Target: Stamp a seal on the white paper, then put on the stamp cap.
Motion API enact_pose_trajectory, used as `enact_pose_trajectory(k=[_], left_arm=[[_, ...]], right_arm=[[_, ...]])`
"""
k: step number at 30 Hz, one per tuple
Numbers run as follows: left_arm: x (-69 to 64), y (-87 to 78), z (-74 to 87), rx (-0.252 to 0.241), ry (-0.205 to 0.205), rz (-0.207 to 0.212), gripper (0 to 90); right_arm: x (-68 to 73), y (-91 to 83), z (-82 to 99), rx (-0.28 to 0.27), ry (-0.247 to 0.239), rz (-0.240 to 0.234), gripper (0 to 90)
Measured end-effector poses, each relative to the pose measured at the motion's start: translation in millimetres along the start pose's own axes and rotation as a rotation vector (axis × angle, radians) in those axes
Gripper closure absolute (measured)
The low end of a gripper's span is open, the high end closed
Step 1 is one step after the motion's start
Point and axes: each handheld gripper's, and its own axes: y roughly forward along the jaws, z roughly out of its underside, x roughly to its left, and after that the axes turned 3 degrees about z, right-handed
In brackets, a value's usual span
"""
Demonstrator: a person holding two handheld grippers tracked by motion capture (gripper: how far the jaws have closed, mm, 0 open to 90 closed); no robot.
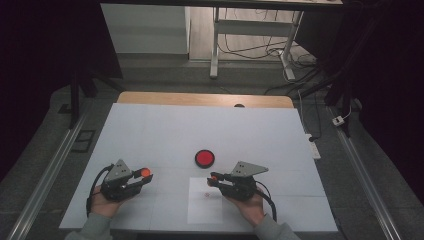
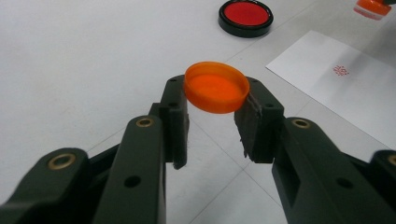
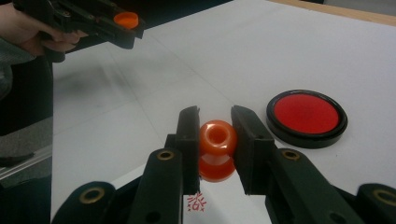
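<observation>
My left gripper (image 1: 145, 174) is shut on a shallow orange cap (image 2: 216, 87), held above the white table at the front left with its hollow side facing the camera. Over the top edge of a white paper sheet (image 1: 205, 205), my right gripper (image 1: 213, 178) is shut on an orange stamp (image 3: 217, 148). The stamp is a knob with a wider base pointing down at the sheet. A red stamped mark (image 1: 207, 194) lies on the paper under that gripper. A round black ink pad (image 1: 204, 158) with a red face sits open between and beyond both grippers.
The white table top (image 1: 165, 130) stretches broad and bare behind the ink pad, with a wooden edge (image 1: 205, 99) at the far side. Metal rails run along the left and right of the table. Desk legs and cables stand on the floor beyond.
</observation>
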Motion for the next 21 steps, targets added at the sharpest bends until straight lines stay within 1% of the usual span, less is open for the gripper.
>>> enact_pose_trajectory(k=[8,14,21], left_arm=[[-3.7,2.2,-0.9,0.002,0.007,0.006,65.3],[-9.8,6.8,-3.4,0.009,0.026,0.021,65.3],[-14.3,10.2,-5.7,0.005,0.038,0.025,65.3]], right_arm=[[-2.1,-2.5,-1.2,-0.021,0.014,0.009,72.2],[-3.6,-4.7,-3.1,-0.032,0.019,0.013,72.2],[-3.4,-5.4,-4.2,-0.037,0.019,0.011,72.2]])
